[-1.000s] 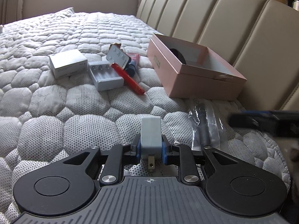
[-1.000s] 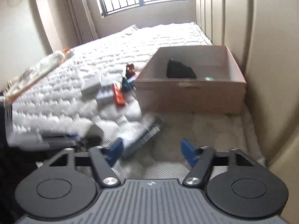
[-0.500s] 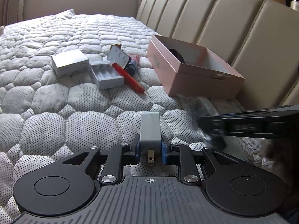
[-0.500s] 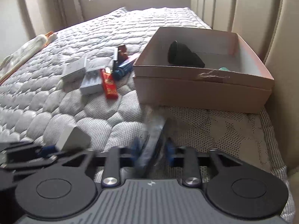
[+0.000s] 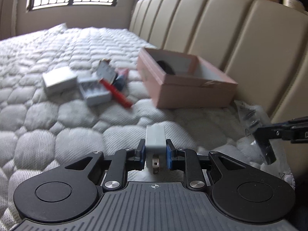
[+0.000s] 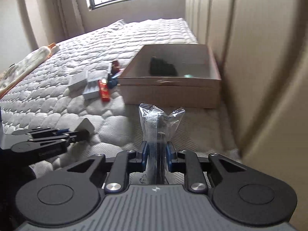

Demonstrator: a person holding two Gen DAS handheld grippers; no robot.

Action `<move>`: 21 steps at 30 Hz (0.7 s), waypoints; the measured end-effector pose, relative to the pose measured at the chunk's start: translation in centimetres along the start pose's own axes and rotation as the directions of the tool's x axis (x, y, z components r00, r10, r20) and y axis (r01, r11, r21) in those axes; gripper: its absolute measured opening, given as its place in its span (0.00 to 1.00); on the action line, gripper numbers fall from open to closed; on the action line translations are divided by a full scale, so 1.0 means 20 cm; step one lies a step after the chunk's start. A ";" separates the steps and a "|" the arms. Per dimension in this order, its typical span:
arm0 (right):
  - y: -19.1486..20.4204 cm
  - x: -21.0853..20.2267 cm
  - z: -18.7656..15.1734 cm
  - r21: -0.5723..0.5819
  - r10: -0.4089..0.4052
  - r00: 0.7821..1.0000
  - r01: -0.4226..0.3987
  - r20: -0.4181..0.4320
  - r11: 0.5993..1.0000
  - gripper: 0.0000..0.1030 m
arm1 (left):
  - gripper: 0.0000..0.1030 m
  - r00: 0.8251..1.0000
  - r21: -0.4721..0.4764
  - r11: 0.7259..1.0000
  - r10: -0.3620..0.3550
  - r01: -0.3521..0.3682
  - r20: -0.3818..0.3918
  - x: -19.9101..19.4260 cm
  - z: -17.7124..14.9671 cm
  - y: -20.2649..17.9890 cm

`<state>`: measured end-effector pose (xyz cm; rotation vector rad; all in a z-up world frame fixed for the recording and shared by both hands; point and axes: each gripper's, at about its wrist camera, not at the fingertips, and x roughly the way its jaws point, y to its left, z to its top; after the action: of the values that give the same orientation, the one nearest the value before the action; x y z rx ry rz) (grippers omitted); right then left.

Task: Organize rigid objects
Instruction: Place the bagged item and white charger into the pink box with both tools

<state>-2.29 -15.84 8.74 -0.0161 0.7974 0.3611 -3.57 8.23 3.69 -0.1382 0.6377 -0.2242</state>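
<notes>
My left gripper (image 5: 155, 154) is shut on a white plug adapter (image 5: 155, 139), held above the quilted mattress; it also shows in the right wrist view (image 6: 84, 128). My right gripper (image 6: 156, 154) is shut on a clear plastic packet (image 6: 157, 119) with a dark item inside, lifted off the bed; the packet also shows at the right of the left wrist view (image 5: 256, 123). An open pink cardboard box (image 5: 184, 88) (image 6: 169, 92) with a black object (image 6: 162, 68) inside stands ahead by the headboard.
Left of the box lies a cluster: a white box (image 5: 58, 80), a grey battery case (image 5: 94, 92), a red flat pack (image 5: 116, 93), a white card (image 5: 105, 72) and a blue item (image 6: 113, 81). A padded beige headboard (image 5: 221, 28) bounds the right. A folded cloth (image 6: 28, 61) lies far left.
My right gripper closed on the plastic packet and lifted it off the mattress. My left gripper rose a little with the plug adapter still in it.
</notes>
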 end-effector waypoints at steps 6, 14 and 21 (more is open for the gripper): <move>-0.07 -0.05 -0.07 0.024 0.006 1.000 -0.007 0.023 1.000 0.19 | 0.23 0.998 0.024 0.998 -0.051 0.050 0.047 -0.01 0.14 -0.11; -0.08 -0.09 -0.11 0.022 0.072 0.995 -0.074 0.070 0.997 0.19 | 0.23 0.992 0.053 0.996 -0.072 0.067 0.108 0.13 0.56 -0.22; -0.07 -0.11 -0.12 -0.003 0.078 0.991 -0.078 0.110 0.997 0.19 | 0.24 0.990 -0.107 0.989 -0.091 0.102 0.105 0.45 0.80 -0.18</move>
<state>-4.88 -18.21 8.43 0.0358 0.6908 0.4319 12.38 3.37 11.99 -0.2868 0.5440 -0.2730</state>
